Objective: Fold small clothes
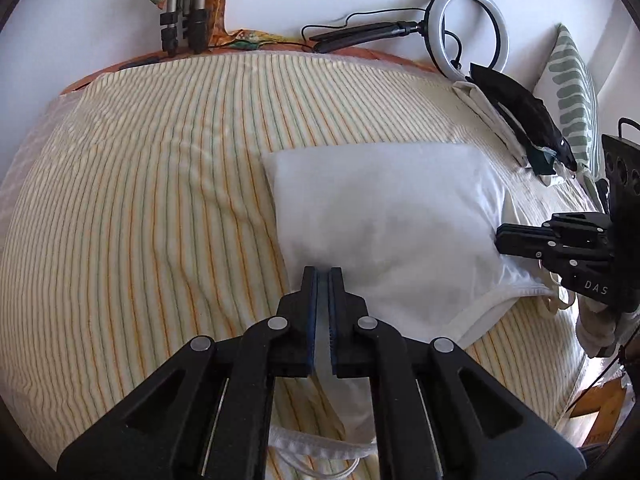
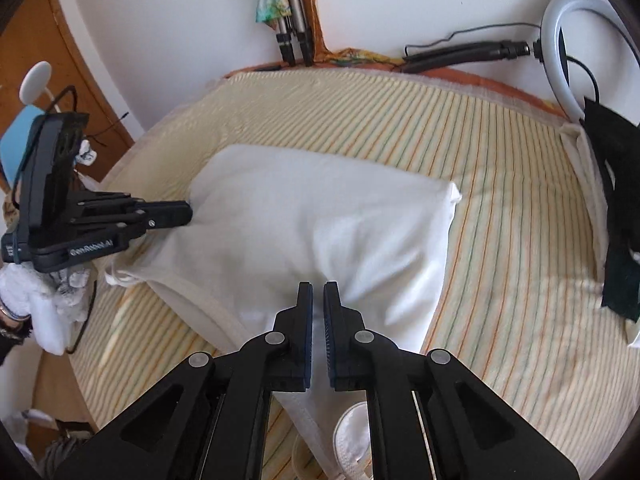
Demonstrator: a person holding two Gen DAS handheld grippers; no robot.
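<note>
A white garment (image 1: 384, 216) with ribbed trim lies on the striped bed cover (image 1: 140, 184), folded over on itself. My left gripper (image 1: 322, 274) is shut on a pinch of its near edge. My right gripper (image 2: 318, 288) is shut on the garment's (image 2: 320, 216) other side, cloth showing between its fingers. The right gripper also shows in the left wrist view (image 1: 500, 240) at the garment's right edge. The left gripper also shows in the right wrist view (image 2: 188, 214) at the garment's left edge.
A stack of folded clothes, white below and black (image 1: 520, 108) on top, lies at the bed's far right by a patterned pillow (image 1: 572, 92). A ring light (image 1: 472, 32) and tripod legs (image 1: 184, 28) lean on the wall behind.
</note>
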